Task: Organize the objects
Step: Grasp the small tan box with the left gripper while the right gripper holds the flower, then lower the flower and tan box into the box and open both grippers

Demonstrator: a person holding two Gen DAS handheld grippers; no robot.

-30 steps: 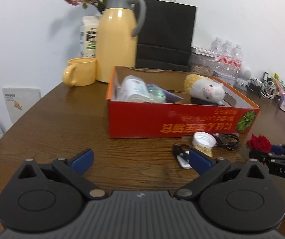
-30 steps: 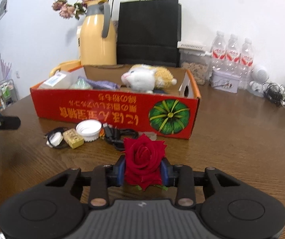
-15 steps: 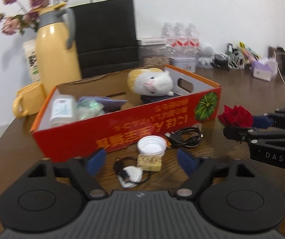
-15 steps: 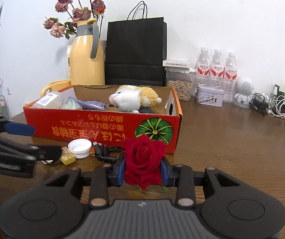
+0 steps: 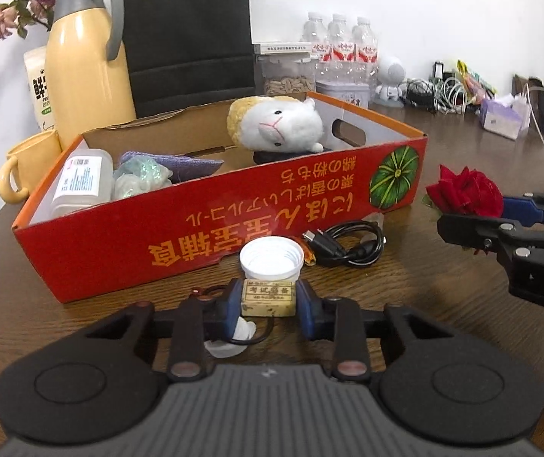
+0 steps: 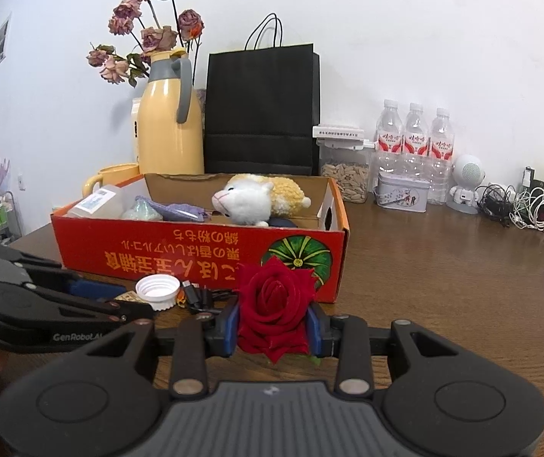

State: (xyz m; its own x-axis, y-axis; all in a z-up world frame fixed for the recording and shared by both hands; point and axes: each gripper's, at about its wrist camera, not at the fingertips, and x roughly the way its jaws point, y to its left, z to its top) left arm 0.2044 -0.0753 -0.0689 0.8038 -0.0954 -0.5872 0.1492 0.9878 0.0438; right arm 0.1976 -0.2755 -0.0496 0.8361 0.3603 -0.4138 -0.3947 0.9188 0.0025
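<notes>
Two grippers were low over the wooden table [image 5: 443, 278], before the red box [image 5: 211, 228]. Left gripper [image 5: 268, 299] jaws were closing around a small tan block [image 5: 268, 299] beside the white cap [image 5: 272, 258], pads at its sides. Right gripper [image 6: 273, 321] was clamped on the red rose [image 6: 273, 304].

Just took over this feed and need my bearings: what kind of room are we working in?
Probably an office or home workroom: a dark wooden table against a white wall, with a tangle of charging cables, three clear plastic water bottles and a yellow thermos jug.
</notes>
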